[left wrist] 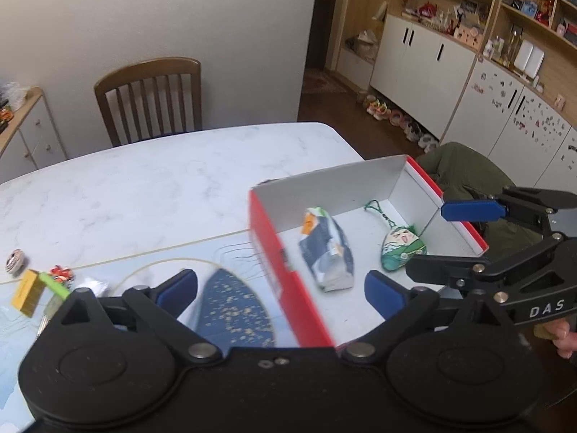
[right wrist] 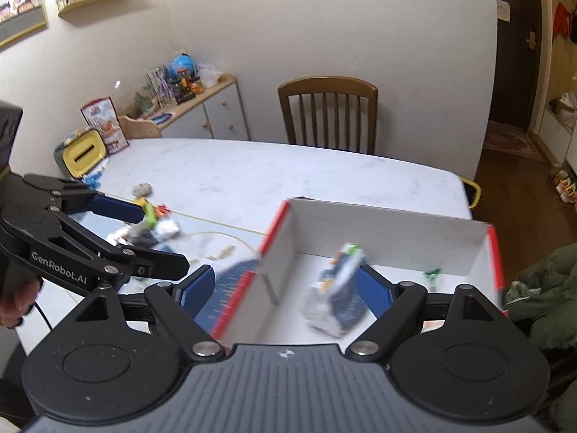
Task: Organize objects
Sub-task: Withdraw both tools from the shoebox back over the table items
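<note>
An open red and white shoebox (left wrist: 267, 238) (right wrist: 378, 231) stands on the table's right side. Inside it lie a blue and white snack packet (left wrist: 328, 252) (right wrist: 335, 292) and a green plush charm (left wrist: 400, 245) on a cord. My left gripper (left wrist: 281, 290) (right wrist: 144, 234) is open, straddling the box's near left wall from above, with nothing held. My right gripper (right wrist: 285, 290) (left wrist: 458, 241) is open too, hovering over the box's right part. A dark blue oval fan (left wrist: 234, 306) with gold specks lies outside, against the left wall. The right wrist view is blurred.
Small loose items, among them a yellow box (left wrist: 27, 292), lie on the pale blue mat at the left. A wooden chair (left wrist: 151, 97) (right wrist: 328, 112) stands behind the marble table (left wrist: 144, 187). A green jacket (left wrist: 465, 166) hangs at the right edge. A yellow case (right wrist: 84, 153) sits far left.
</note>
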`<action>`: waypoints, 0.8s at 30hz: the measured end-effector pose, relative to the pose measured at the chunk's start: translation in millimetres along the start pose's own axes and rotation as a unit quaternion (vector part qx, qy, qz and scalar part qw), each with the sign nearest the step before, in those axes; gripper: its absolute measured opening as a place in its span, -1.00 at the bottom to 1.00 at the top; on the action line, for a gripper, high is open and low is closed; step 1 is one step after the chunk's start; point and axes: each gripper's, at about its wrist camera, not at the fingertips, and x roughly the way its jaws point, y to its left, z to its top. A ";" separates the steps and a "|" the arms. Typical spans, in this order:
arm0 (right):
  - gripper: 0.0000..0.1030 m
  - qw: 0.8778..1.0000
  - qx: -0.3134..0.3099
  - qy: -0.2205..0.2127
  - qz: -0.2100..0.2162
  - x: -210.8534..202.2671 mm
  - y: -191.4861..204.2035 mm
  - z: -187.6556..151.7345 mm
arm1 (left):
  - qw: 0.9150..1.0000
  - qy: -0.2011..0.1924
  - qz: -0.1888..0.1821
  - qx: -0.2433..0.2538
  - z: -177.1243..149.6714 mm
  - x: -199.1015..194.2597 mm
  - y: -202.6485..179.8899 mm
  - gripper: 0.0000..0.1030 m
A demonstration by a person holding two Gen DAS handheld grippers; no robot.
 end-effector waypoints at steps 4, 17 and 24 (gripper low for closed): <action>0.68 1.000 0.019 -0.006 0.011 5.0 29.9 -0.7 | 1.000 -0.008 0.002 -0.006 -13.7 -15.3 28.5 0.99; 0.69 1.000 0.017 0.011 0.017 41.0 130.3 -10.1 | 0.999 -0.019 0.040 -0.015 -50.1 -39.3 127.1 0.99; 0.69 0.999 0.007 0.028 0.019 67.8 172.7 -13.8 | 0.997 -0.024 0.064 -0.034 -64.1 -41.3 181.3 0.99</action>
